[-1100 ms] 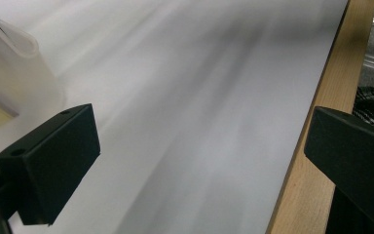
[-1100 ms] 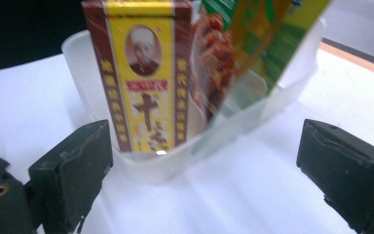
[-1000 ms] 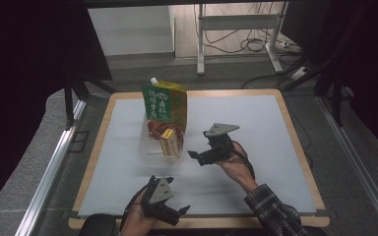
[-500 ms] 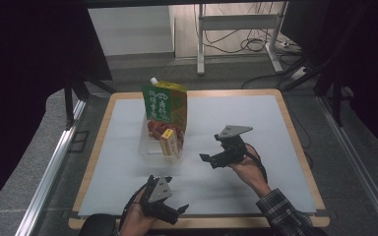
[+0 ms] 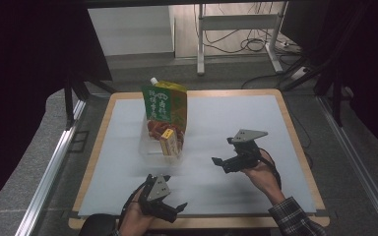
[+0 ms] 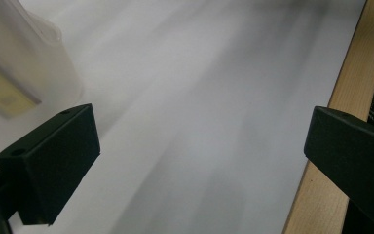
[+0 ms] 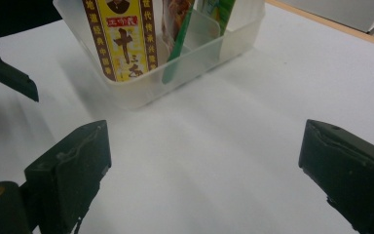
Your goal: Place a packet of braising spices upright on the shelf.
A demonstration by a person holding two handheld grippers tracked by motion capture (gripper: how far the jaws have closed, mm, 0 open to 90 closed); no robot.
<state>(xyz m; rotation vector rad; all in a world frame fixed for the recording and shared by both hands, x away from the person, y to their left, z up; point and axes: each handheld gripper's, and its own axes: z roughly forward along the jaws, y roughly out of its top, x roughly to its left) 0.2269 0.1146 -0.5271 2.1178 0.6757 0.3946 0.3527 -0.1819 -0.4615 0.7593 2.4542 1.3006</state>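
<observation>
**Clear bin of packets, both grippers empty**

Clear plastic forms the bin (image 5: 150, 147) that stands left of centre on the white worktop (image 5: 256, 123). It holds a tall green pouch (image 5: 165, 103) with a white spout, a red packet (image 5: 156, 129) and a yellow box (image 5: 169, 142) at its near end, all upright and packed close together. In the right gripper view the bin (image 7: 185, 58) sits straight ahead, and the yellow box (image 7: 121, 34) with its red characters presses against the near wall.

The right gripper (image 5: 226, 164) hovers to the right of the bin, near it but apart, pointing towards it. Its jaws are spread wide with nothing between them.

The left gripper (image 5: 174, 210) is at the near edge of the worktop, in front of the bin and well apart from it. Its jaws too are spread wide and empty; in the left gripper view they frame bare white surface and the wooden rim (image 6: 345, 87), with a blurred corner of the bin (image 6: 24, 58) at upper left.
</observation>
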